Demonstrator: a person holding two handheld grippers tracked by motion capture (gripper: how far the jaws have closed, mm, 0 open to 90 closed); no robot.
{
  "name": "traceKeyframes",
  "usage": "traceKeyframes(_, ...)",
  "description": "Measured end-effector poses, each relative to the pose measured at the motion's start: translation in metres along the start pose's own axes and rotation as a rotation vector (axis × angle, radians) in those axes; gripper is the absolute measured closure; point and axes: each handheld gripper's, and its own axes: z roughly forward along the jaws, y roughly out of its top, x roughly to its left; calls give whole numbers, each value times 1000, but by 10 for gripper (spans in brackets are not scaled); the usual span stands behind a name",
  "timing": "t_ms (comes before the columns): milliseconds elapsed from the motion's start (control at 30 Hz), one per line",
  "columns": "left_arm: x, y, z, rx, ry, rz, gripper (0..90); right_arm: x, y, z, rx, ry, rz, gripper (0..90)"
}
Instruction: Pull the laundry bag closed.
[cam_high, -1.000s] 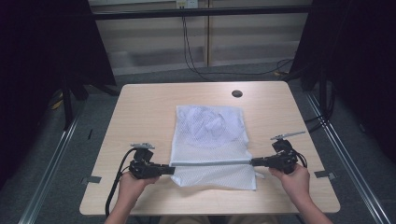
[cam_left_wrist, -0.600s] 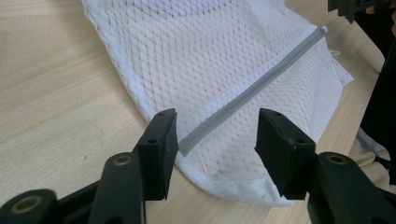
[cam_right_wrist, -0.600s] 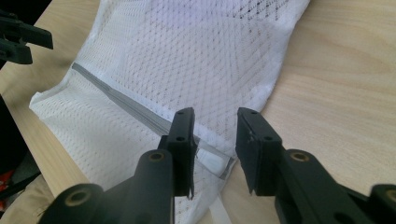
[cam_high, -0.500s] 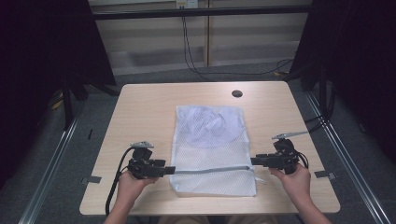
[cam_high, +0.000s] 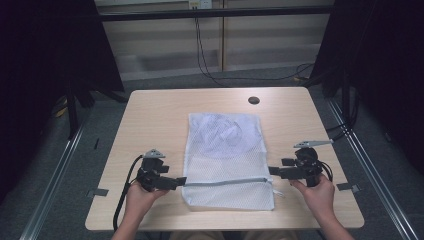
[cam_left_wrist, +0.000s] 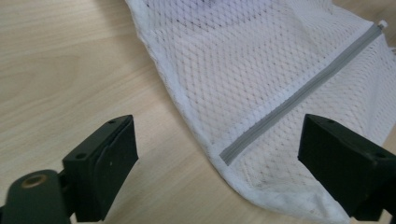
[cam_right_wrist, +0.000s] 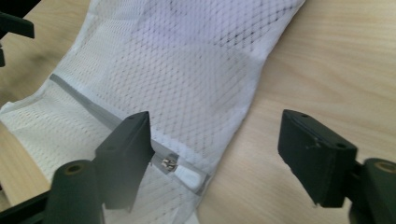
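A white mesh laundry bag (cam_high: 227, 160) lies flat on the wooden table, and a pale bundle (cam_high: 220, 132) shows through its far half. A grey zipper (cam_high: 227, 181) runs across its near part. My left gripper (cam_high: 178, 182) rests at the zipper's left end, and my right gripper (cam_high: 274, 171) at its right end. Both sets of jaws have just been opening and now stand open, off the cloth. In the left gripper view the left gripper (cam_left_wrist: 219, 144) has the bag's corner and zipper end (cam_left_wrist: 299, 88) between its spread jaws. In the right gripper view the right gripper (cam_right_wrist: 217, 140) frames the zipper pull (cam_right_wrist: 180, 170).
The table (cam_high: 150, 115) has a small black round hole (cam_high: 254, 100) near its far edge. Metal frame rails (cam_high: 60, 170) run along both sides on the floor. Cables (cam_high: 210, 65) hang behind the table. The left gripper's jaw (cam_right_wrist: 11, 23) shows in the right gripper view's top left corner.
Both grippers were shut on the ends of the zipper line and held it taut. Their jaws have opened, and the bag has settled flat. The hands have not moved.
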Motion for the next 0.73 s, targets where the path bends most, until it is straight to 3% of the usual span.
traceKeyframes(33, 0, 0, 0, -9, 12, -3, 89, -1, 0, -1, -8, -7, -5, 209)
traceKeyframes(67, 2, 0, -2, -1, 24, 22, 81, -1, -1, -1, -13, -12, -17, 194)
traceKeyframes(267, 5, 0, -4, -19, 35, 22, 75, -3, -4, -2, -21, -45, -71, 140)
traceKeyframes(600, 15, -4, -12, -50, 65, 11, 74, -12, -10, -10, -60, -64, -70, 119)
traceKeyframes(733, 20, -5, -13, -55, 81, 28, 70, -15, -12, -11, -65, -75, -76, 119)
